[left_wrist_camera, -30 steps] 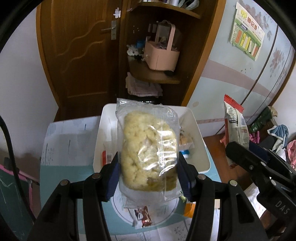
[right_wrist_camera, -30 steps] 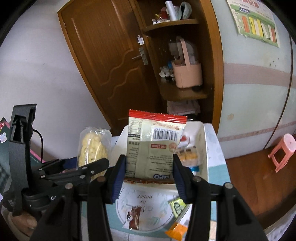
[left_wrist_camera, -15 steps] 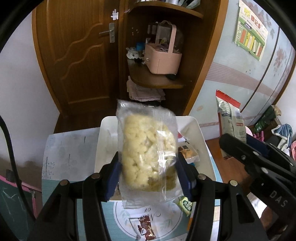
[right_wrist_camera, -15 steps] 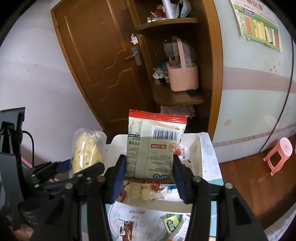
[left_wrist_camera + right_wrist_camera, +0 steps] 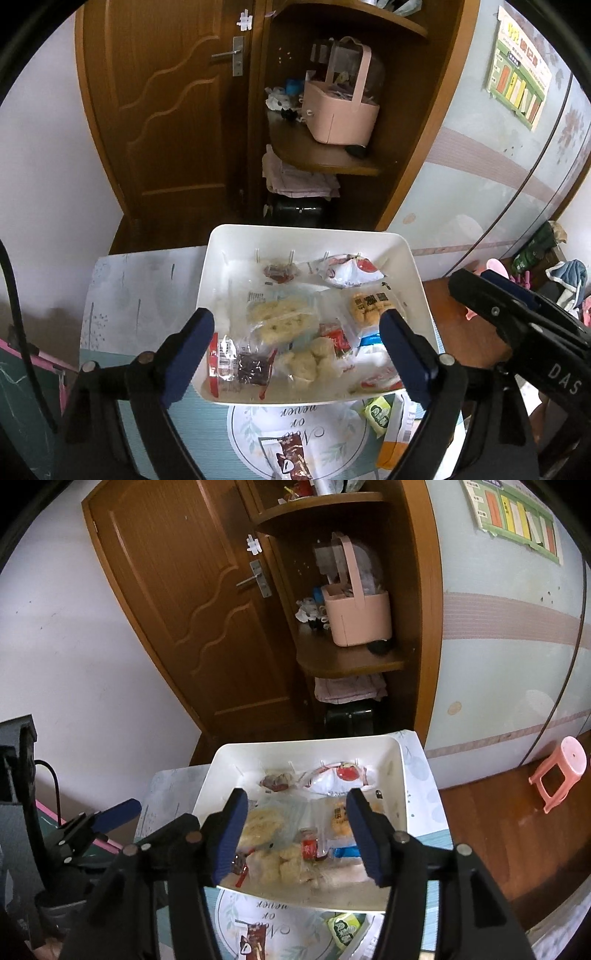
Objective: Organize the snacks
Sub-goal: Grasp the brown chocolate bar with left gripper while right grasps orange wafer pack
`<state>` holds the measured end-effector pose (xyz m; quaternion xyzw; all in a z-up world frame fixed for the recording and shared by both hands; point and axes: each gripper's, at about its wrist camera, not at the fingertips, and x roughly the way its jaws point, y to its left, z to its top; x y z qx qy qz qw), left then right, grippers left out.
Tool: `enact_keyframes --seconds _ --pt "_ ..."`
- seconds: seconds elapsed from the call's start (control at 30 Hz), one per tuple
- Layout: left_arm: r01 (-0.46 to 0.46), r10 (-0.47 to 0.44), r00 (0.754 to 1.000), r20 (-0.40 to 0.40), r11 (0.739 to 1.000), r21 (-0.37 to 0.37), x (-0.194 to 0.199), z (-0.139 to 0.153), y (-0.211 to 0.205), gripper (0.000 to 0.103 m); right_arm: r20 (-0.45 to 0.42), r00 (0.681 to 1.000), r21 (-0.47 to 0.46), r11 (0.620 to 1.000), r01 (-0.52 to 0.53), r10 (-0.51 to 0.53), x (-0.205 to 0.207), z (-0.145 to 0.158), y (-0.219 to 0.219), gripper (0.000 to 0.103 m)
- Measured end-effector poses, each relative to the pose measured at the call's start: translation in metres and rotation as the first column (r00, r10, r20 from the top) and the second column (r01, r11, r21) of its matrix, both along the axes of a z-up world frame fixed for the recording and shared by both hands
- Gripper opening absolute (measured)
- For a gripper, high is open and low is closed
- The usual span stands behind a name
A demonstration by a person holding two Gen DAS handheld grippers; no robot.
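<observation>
The left gripper is being held wide open with nothing in it. The right gripper is being held wide open and empty too. Both are being held over the white plastic bin full of snack packets.

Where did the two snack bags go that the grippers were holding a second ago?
Both were let go into the white bin. The left hand-held gripper dropped its puffed-snack bag, the right hand-held gripper its red-topped packet; both now hang open and empty. The brown bar and green packet on the table stayed put.

Both wrist cams look down, near, sharing tray.
</observation>
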<state>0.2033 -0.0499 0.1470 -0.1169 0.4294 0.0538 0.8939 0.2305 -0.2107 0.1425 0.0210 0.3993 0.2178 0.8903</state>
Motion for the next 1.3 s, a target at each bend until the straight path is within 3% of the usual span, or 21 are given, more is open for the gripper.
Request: enact_keyframes --seconds 0.7,1.07,1.3 --pt "0.022 -0.022 1.0 -0.011 1.0 0.021 -0.028 -0.003 -0.024 0.09 -0.013 1.0 -0.043 0.999 0.001 -0.001 -0.03 -0.009 -0.027 0.056" --pt "0.05 -0.048 0.997 -0.052 0.998 0.037 -0.062 -0.027 -0.044 0.09 -0.075 0.997 -0.089 0.996 0.008 -0.014 -0.056 -0.04 -0.059 0.056" --pt "0.056 -0.053 0.992 -0.116 0.998 0.019 -0.084 -0.058 -0.05 0.09 -0.155 0.987 -0.103 0.994 0.026 -0.042 -0.069 -0.073 -0.075 0.056"
